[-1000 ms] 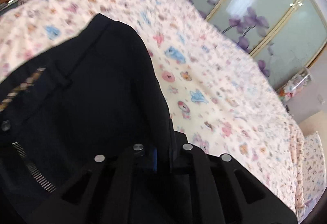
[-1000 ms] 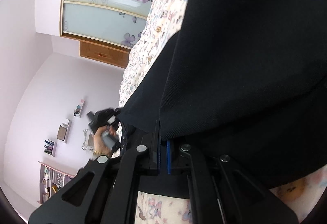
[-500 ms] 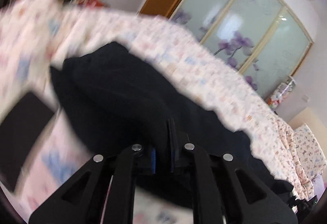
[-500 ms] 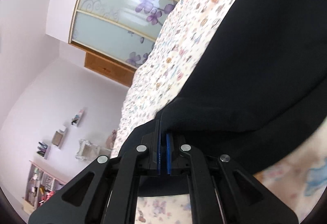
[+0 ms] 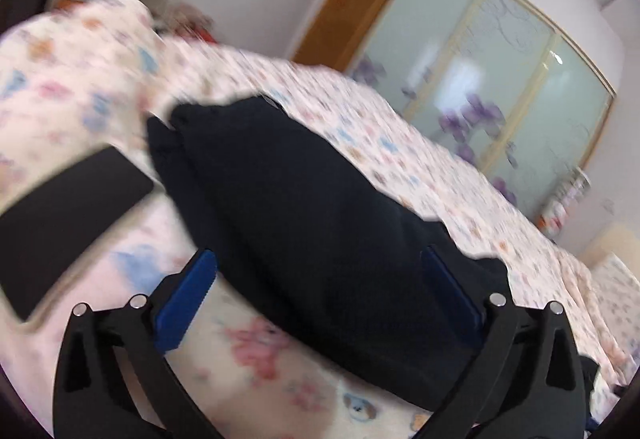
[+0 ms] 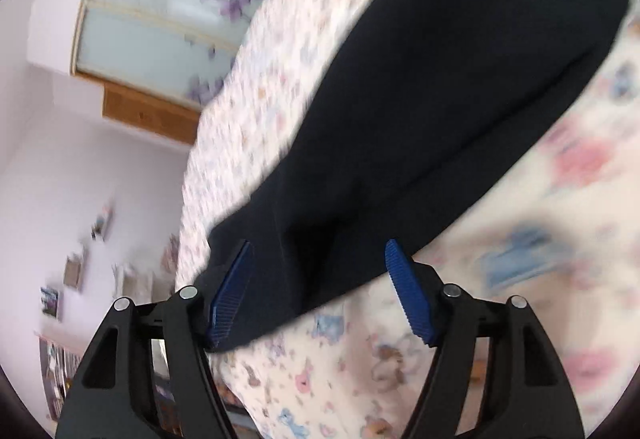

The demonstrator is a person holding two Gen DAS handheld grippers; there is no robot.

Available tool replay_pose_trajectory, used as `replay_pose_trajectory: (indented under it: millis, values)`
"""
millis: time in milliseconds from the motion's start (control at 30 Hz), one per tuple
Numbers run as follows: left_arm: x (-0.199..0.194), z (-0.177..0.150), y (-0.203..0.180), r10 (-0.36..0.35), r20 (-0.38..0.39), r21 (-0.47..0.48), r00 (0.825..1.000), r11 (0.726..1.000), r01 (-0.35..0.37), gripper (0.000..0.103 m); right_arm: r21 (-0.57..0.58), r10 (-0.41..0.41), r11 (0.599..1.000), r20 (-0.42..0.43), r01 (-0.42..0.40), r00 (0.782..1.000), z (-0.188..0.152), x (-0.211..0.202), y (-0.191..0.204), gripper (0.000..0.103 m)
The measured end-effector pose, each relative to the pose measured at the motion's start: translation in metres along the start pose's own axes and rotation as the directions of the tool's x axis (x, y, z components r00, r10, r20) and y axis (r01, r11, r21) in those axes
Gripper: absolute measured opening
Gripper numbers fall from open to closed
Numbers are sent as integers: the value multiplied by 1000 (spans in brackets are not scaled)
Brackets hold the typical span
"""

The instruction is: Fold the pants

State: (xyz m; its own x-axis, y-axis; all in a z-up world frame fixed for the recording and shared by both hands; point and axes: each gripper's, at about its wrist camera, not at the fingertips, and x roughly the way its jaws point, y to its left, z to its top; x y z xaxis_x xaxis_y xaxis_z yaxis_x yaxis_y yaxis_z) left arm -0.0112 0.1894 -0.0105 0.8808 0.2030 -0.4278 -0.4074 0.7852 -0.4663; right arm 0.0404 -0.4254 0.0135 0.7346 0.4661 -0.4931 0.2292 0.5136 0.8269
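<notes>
Letting both claws spread, left claw and right claw opening with nothing pinched, we see the pants lying folded on the bed just ahead between the pads, soft, limp, best gripped at edges.

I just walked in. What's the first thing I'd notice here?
The dark pants, folded into a long bundle across the cartoon-print bedsheet. Blue-padded tools frame them: left tool and right tool, both opening, pads off the cloth. A flat black slab lies left.
</notes>
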Motion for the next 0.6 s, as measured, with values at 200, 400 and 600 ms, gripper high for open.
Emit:
replay_pose_trajectory:
  millis: [200, 400, 600]
  values:
    - [-11, 4, 4, -2, 72, -19, 997, 1000, 4, 101, 267, -39, 963, 209, -19, 977, 38, -53, -72, 55]
    - [-5, 5, 5, -8, 42, -25, 999, 1000, 9, 101, 313, -75, 950, 198, 10, 977, 41, -43, -88, 49]
    - [-2, 3, 11, -11, 27, -45, 1000, 999, 13, 101, 332, -134, 940, 171, 71, 976, 40, -25, -91, 49]
